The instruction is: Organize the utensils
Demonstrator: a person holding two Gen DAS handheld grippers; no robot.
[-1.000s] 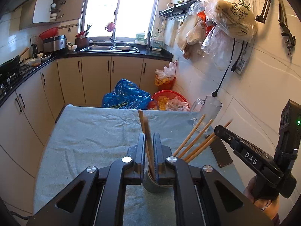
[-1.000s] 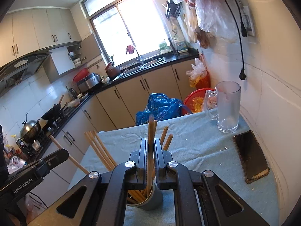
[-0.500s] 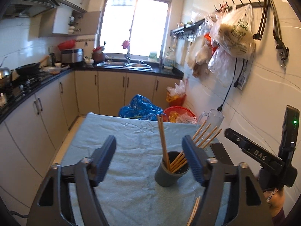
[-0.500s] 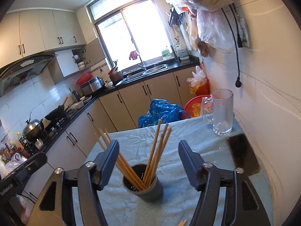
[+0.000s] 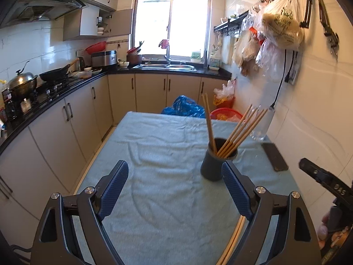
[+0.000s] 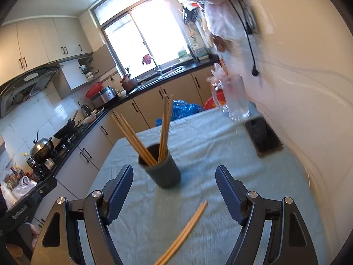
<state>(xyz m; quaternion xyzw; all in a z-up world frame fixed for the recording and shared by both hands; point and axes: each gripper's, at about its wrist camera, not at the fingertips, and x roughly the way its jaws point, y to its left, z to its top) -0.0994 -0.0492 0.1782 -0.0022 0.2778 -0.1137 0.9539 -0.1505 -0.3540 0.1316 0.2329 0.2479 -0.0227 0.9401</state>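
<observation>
A dark grey cup [image 5: 215, 165] stands on the blue-green cloth [image 5: 158, 154] and holds several wooden chopsticks [image 5: 239, 132]. It also shows in the right wrist view [image 6: 162, 170], with its chopsticks [image 6: 164, 125] leaning both ways. Loose chopsticks [image 6: 185, 231] lie on the cloth near me, between the right fingers; they also show in the left wrist view [image 5: 231, 243]. My left gripper [image 5: 175, 190] is open and empty, pulled back from the cup. My right gripper [image 6: 174, 190] is open and empty, just short of the cup.
A glass mug [image 6: 237, 101] and a dark phone [image 6: 263, 135] sit at the table's right side by the wall. Kitchen counters [image 5: 55, 90] run along the left. Bags [image 5: 280, 26] hang on the right wall. A blue bag [image 5: 185, 108] lies beyond the table.
Both grippers were shut on chopsticks over the cup a second ago. They have opened, left the chopsticks in the cup and drawn back and up.
</observation>
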